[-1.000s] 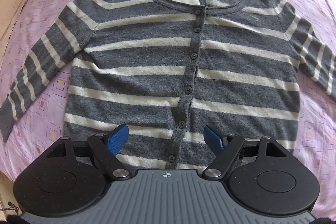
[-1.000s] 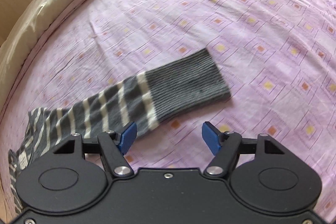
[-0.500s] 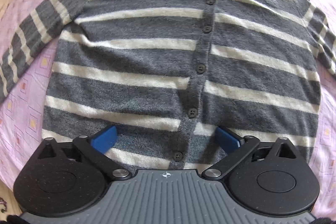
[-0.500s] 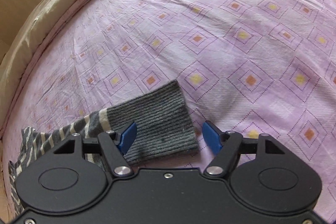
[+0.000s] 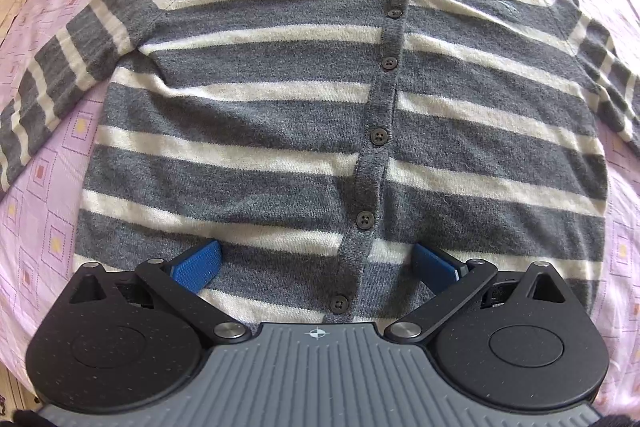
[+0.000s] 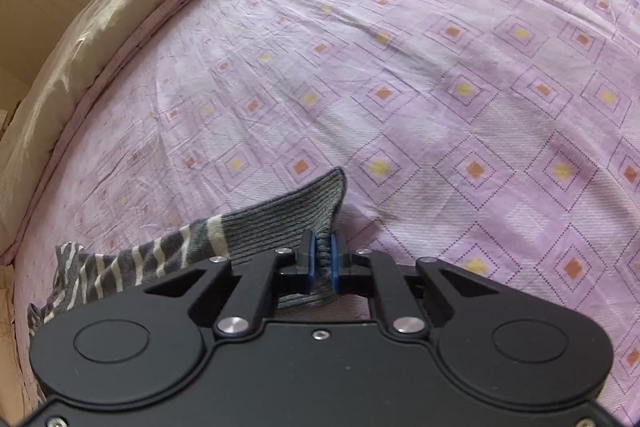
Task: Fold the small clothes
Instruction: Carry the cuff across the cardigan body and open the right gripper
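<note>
Bed: lilac diamond-patterned cotton sheet (image 6: pixel 460 75), cream padded edge (image 6: pixel 80 39) far left.
Left gripper (image 5: pixel 316 265): fingers released above grey-and-white striped knit cardigan (image 5: pixel 280 115).
Right gripper (image 6: pixel 323 261): fingers clenched on ribbed grey cuff (image 6: pixel 296 223).

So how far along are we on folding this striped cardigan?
Early. Done: the cardigan lies flat and buttoned on the bedsheet. In hand: the right gripper is shut on the sleeve cuff; the left gripper hovers open over the hem. Left: every fold.
</note>
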